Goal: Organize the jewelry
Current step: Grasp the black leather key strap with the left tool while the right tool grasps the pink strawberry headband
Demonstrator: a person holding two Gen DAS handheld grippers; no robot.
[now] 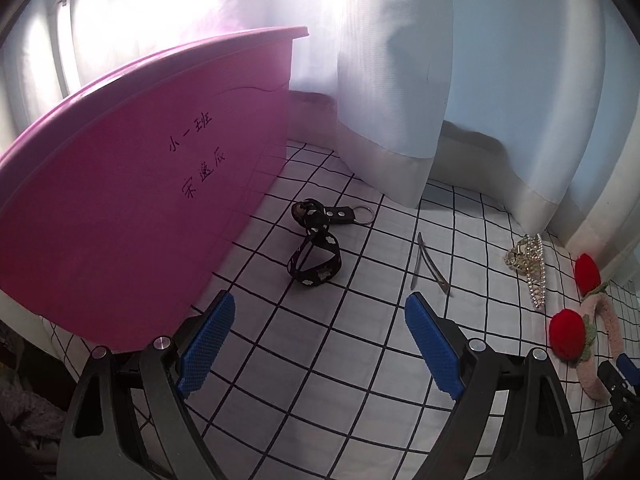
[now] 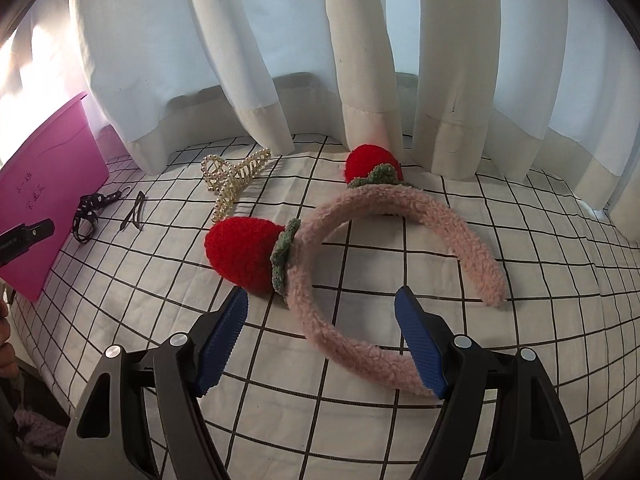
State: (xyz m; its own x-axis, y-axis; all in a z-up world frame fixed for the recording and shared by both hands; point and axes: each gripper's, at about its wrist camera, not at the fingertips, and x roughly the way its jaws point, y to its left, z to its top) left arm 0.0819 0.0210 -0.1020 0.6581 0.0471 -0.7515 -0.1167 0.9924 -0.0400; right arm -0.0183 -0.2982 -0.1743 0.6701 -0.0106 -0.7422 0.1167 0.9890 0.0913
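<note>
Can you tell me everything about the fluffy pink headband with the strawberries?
The headband is a curved band of fuzzy pink fabric lying flat on the checked cloth, its open ends pointing toward the curtain. Two woolly red strawberries with green leaves sit on its outer edge. The right tool is open just above it, and one blue pad seems to meet the band's near curve.

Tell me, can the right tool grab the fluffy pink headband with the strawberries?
Probably yes. The right tool is open, and the pink headband lies on the checked cloth just ahead, its band already between the fingers, with nothing over it.
</note>
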